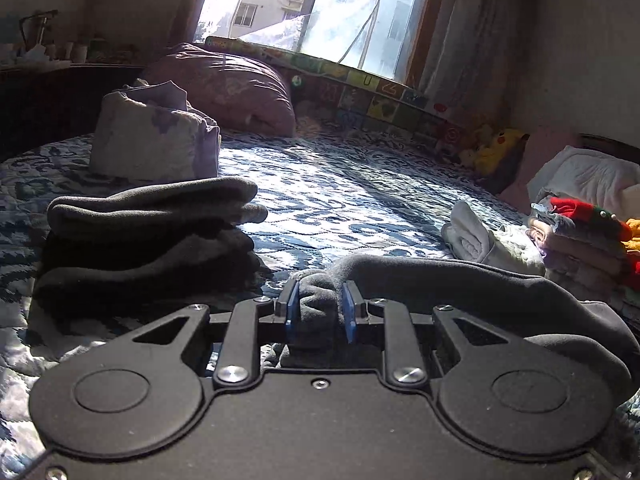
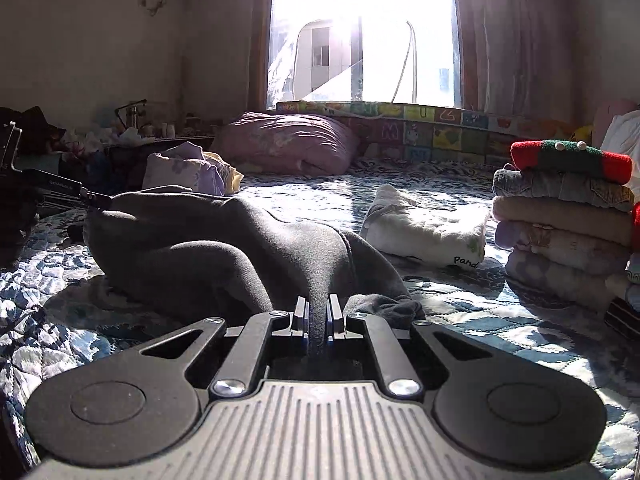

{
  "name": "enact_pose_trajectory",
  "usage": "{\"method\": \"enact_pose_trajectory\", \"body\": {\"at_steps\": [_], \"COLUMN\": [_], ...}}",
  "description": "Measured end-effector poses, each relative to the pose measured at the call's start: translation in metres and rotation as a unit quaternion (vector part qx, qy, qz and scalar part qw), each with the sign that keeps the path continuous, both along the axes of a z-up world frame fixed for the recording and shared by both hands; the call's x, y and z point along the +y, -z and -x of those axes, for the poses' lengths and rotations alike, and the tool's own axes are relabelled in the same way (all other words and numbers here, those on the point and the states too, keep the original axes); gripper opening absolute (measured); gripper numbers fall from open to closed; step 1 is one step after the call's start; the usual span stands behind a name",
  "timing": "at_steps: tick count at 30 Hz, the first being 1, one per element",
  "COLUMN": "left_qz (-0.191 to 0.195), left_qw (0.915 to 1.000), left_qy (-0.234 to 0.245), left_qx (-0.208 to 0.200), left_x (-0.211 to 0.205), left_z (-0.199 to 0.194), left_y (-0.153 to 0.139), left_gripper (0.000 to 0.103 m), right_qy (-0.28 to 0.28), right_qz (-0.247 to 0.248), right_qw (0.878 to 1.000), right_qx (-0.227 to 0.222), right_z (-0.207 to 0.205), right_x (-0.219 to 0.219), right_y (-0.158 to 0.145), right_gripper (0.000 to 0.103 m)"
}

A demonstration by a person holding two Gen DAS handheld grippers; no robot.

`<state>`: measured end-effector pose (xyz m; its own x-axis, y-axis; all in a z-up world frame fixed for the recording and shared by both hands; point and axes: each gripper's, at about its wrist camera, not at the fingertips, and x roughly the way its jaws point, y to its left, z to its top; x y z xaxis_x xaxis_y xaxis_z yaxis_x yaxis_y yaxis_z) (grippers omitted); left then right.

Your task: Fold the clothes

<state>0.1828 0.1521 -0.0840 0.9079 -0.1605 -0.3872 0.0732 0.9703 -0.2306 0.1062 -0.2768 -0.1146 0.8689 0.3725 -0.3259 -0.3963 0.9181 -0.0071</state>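
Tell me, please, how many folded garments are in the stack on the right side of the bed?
5 show in the right wrist view: red-and-green knit on top, then denim, beige, pale printed, lavender lowest. More may be hidden past the frame edge.

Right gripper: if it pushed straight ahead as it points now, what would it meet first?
The right gripper is already shut on the dark grey garment, so more of that bunched cloth comes first. Beyond it lies the blue patterned bedspread, then probably the pink pillow; depth is unclear.
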Motion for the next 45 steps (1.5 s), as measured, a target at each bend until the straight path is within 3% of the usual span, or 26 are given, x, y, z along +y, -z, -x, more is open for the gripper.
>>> {"method": "enact_pose_trajectory", "body": {"at_steps": [7,12,15,16,17,19,22,25,28,29,30,33,35,36,38,40,41,42,43,45], "left_qz": [-0.004,-0.005,0.031,0.063,0.098,0.172,0.251,0.296,0.373,0.388,0.402,0.383,0.382,0.385,0.391,0.403,0.406,0.396,0.374,0.331], "left_qw": [0.9997,0.9984,0.9969,0.9957,0.9932,0.9831,0.9620,0.9384,0.9088,0.9034,0.8986,0.9047,0.9014,0.8986,0.8917,0.8784,0.8745,0.8792,0.8914,0.9158], "left_qy": [0.022,0.010,0.000,-0.003,-0.007,-0.022,-0.054,-0.105,-0.097,-0.096,-0.097,-0.114,-0.121,-0.124,-0.129,-0.132,-0.135,-0.130,-0.122,-0.098], "left_qx": [0.009,0.055,0.072,0.068,0.062,0.060,0.092,0.145,0.160,0.154,0.148,0.147,0.164,0.171,0.189,0.220,0.229,0.230,0.225,0.205], "left_x": [0.014,0.015,0.023,0.030,0.038,0.052,0.061,0.064,0.064,0.064,0.063,0.061,0.061,0.061,0.062,0.062,0.061,0.058,0.053,0.044], "left_z": [0.061,0.092,0.107,0.114,0.120,0.127,0.123,0.121,0.125,0.124,0.123,0.115,0.101,0.095,0.082,0.068,0.064,0.060,0.057,0.054], "left_y": [0.006,0.013,0.013,0.011,0.009,0.009,0.015,0.027,0.040,0.041,0.041,0.035,0.037,0.038,0.044,0.054,0.058,0.059,0.055,0.045], "left_gripper": [0.021,0.022,0.023,0.027,0.038,0.059,0.060,0.060,0.060,0.060,0.060,0.060,0.060,0.060,0.060,0.060,0.054,0.043,0.033,0.027], "right_qy": [-0.021,-0.023,-0.028,-0.028,-0.024,-0.006,0.043,0.096,0.105,0.106,0.111,0.123,0.119,0.113,0.097,0.086,0.077,0.067,0.059,0.060], "right_qz": [0.047,0.042,-0.003,-0.033,-0.064,-0.116,-0.163,-0.200,-0.235,-0.245,-0.252,-0.286,-0.307,-0.314,-0.317,-0.305,-0.299,-0.297,-0.298,-0.297], "right_qw": [0.998,0.996,0.996,0.995,0.993,0.989,0.982,0.971,0.960,0.956,0.953,0.939,0.931,0.929,0.928,0.934,0.936,0.939,0.941,0.945], "right_qx": [0.037,0.076,0.091,0.094,0.093,0.088,0.082,0.094,0.112,0.118,0.123,0.145,0.156,0.161,0.168,0.168,0.166,0.161,0.152,0.121], "right_z": [0.048,0.069,0.082,0.085,0.090,0.096,0.093,0.079,0.063,0.057,0.052,0.035,0.028,0.026,0.023,0.021,0.022,0.025,0.029,0.040], "right_x": [0.021,0.029,0.024,0.018,0.012,0.000,-0.014,-0.027,-0.032,-0.033,-0.034,-0.039,-0.041,-0.041,-0.037,-0.030,-0.027,-0.025,-0.026,-0.031], "right_y": [0.009,0.012,0.008,0.005,0.001,-0.004,-0.006,0.000,0.008,0.010,0.013,0.023,0.029,0.031,0.034,0.034,0.033,0.030,0.028,0.020], "right_gripper": [0.010,0.011,0.015,0.015,0.018,0.028,0.038,0.055,0.061,0.061,0.062,0.066,0.066,0.064,0.045,0.041,0.037,0.036,0.034,0.032]}}
